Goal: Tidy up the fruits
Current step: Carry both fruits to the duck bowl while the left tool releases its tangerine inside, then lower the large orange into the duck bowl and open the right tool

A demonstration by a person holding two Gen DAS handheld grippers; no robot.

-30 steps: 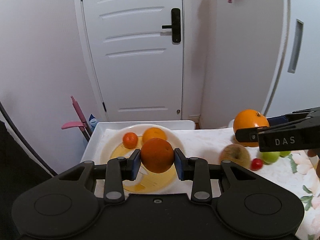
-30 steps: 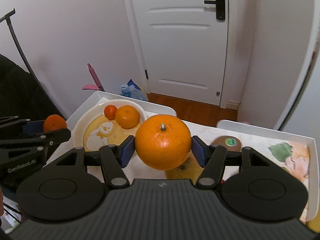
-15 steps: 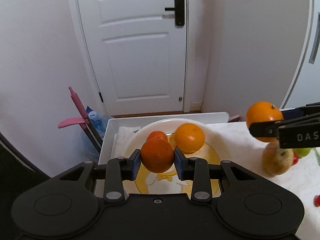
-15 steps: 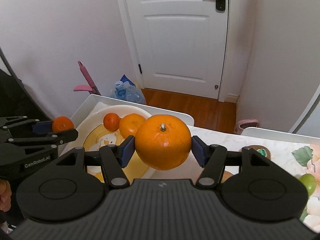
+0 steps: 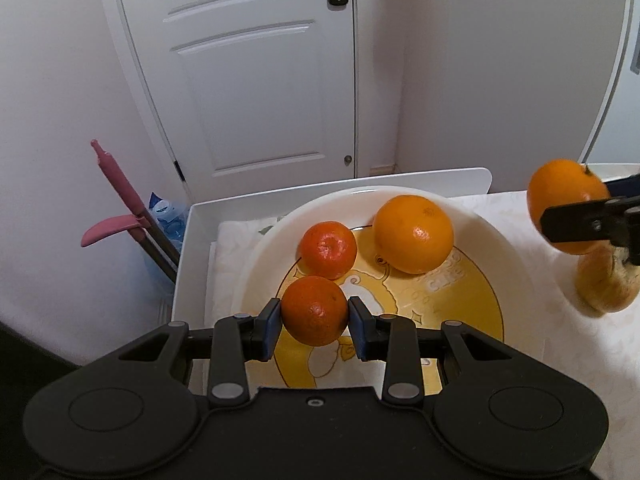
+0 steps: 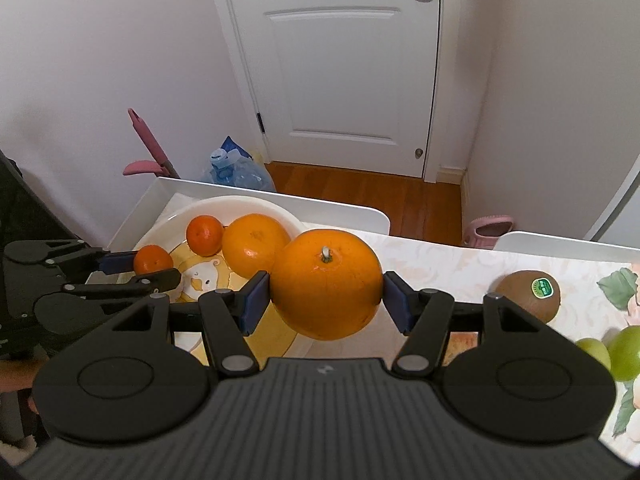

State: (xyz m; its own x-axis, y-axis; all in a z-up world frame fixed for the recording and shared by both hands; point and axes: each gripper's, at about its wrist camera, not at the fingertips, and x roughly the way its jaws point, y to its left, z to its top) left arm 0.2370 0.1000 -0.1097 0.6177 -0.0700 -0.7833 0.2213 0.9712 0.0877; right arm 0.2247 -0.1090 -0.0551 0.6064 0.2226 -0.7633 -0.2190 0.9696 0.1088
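Left wrist view: left claw (image 5: pixel 315 322), pinching a mandarin (image 5: pixel 315 310), has advanced over the plate (image 5: pixel 516 264).

White panelled door (image 6: pixel 344 60) between pale walls (image 6: pixel 100 60), wooden floor (image 6: pixel 360 188).

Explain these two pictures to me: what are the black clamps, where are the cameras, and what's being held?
Each black clamp is a hand-held two-finger gripper with a camera looking along its fingers. In the left wrist view, the left gripper is shut on a small mandarin above the plate, which already holds another mandarin and an orange. In the right wrist view, the right gripper is shut on a large orange. A kiwi and green fruits lie on the table.
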